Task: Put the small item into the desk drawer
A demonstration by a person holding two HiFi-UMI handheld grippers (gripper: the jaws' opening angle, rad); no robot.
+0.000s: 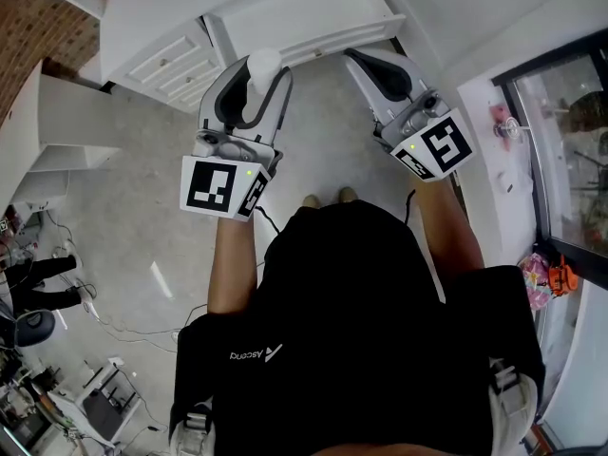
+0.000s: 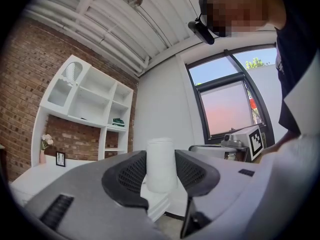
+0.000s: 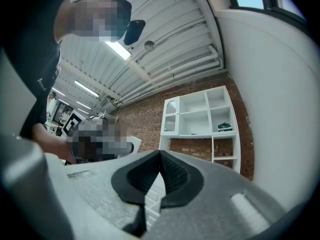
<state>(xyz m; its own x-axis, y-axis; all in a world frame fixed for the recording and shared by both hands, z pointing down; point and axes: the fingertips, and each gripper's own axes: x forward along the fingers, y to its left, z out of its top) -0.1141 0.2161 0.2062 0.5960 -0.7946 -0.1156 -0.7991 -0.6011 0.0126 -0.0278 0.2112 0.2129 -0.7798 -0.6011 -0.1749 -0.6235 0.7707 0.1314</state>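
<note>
One white bottle (image 2: 161,164) upright between jaws

the small bottle (image 2: 160,164) is plain white. the left gripper (image 1: 261,76) and the right gripper (image 1: 359,58) have pale grey shells and black pads with a fine mesh texture; each marker cube is white with black squares. the desk (image 1: 285,12) at twelve o'clock in the head view is white, and the floor (image 1: 123,179) at nine o'clock is mottled grey. the person's shirt (image 1: 351,331) is black with a small white logo. in the left gripper view, the brick wall (image 2: 20,84) at nine o'clock is red-brown, the shelf unit (image 2: 85,99) white, and the window frame (image 2: 200,109) dark.
</note>
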